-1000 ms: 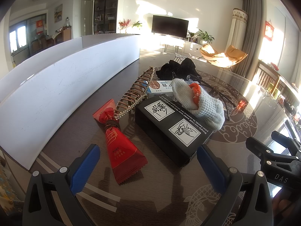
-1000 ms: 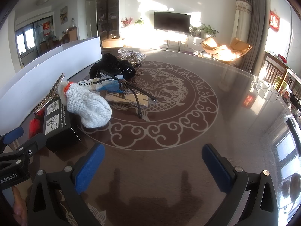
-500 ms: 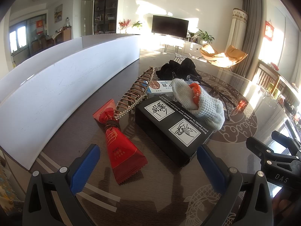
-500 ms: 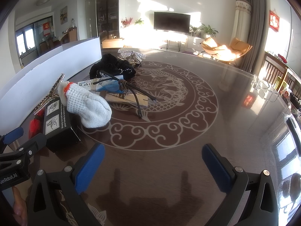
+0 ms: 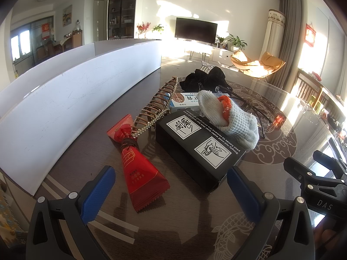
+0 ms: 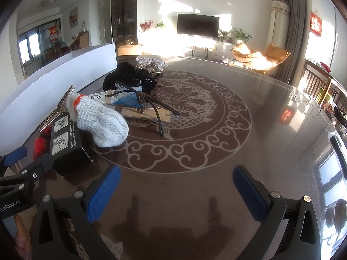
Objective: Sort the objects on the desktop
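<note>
Left tool (image 5: 171, 186) is spread wide w/ nothing between its blue pads, low over the tabletop (image 5: 195, 227) near its front edge; right tool (image 6: 176, 186) likewise gaping and empty over bare patterned glass. Just ahead of the left tool lies a red snack pouch (image 5: 141, 171), tied at the neck w/ a brown cord, pointing away toward the white board (image 5: 71, 99) along the left edge. Beside it, to the right, a black box (image 5: 199, 149), printed side up; a knit glove (image 5: 225, 117) w/ orange cuff rests on the box's far end. A beaded hair clip (image 5: 156, 106) leans across the pouch top and box corner. Further back: a blue-white carton (image 5: 184, 103), glasses (image 6: 149, 106), a black cloth heap (image 5: 203, 79). Judgement: pouch looks light and crinkly, prob slippery film, so pinch across the flat body near the wide end, not the tied neck where the clip sits. Box looks stiff; grip across its short width, but the glove would likely slide off, so take the soft glove first, mid-body.
</note>
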`<state>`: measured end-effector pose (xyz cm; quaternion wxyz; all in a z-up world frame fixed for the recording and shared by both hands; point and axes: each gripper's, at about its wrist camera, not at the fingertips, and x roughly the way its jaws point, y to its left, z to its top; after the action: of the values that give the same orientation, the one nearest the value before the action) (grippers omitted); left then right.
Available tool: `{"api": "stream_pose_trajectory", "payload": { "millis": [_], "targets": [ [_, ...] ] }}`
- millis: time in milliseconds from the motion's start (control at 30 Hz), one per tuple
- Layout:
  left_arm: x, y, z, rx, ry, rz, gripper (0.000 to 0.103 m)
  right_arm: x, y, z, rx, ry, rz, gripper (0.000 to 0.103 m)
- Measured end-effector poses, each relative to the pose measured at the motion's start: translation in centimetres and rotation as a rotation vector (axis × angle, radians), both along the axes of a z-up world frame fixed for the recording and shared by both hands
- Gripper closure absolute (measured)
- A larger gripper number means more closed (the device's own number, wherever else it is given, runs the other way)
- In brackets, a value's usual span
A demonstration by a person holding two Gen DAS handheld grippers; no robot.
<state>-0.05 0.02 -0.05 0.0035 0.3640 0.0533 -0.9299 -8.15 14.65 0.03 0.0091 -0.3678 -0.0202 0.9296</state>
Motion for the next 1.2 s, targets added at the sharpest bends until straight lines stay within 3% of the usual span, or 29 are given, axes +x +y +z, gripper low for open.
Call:
{"api": "stream_pose_trajectory", "payload": {
  "millis": [300, 467, 1200],
  "targets": [
    [1.4, 0.8, -0.7, -0.009, 0.002, -0.001, 0.0, 0.1, -0.3, 0.1, 0.001, -0.016, 0.004, 0.0],
    [-0.2, 0.8, -0.4, -0.01, 0.003, -0.001, 0.0, 0.3, -0.4, 0.1, 0.001, -0.023, 0.004, 0.0],
    [-0.7, 0.2, -0.5, 0.017, -0.03, -0.006, 0.0, -0.5, -0.2, -0.1, 0.017, -0.065, 0.007, 0.0]
  ]
}}
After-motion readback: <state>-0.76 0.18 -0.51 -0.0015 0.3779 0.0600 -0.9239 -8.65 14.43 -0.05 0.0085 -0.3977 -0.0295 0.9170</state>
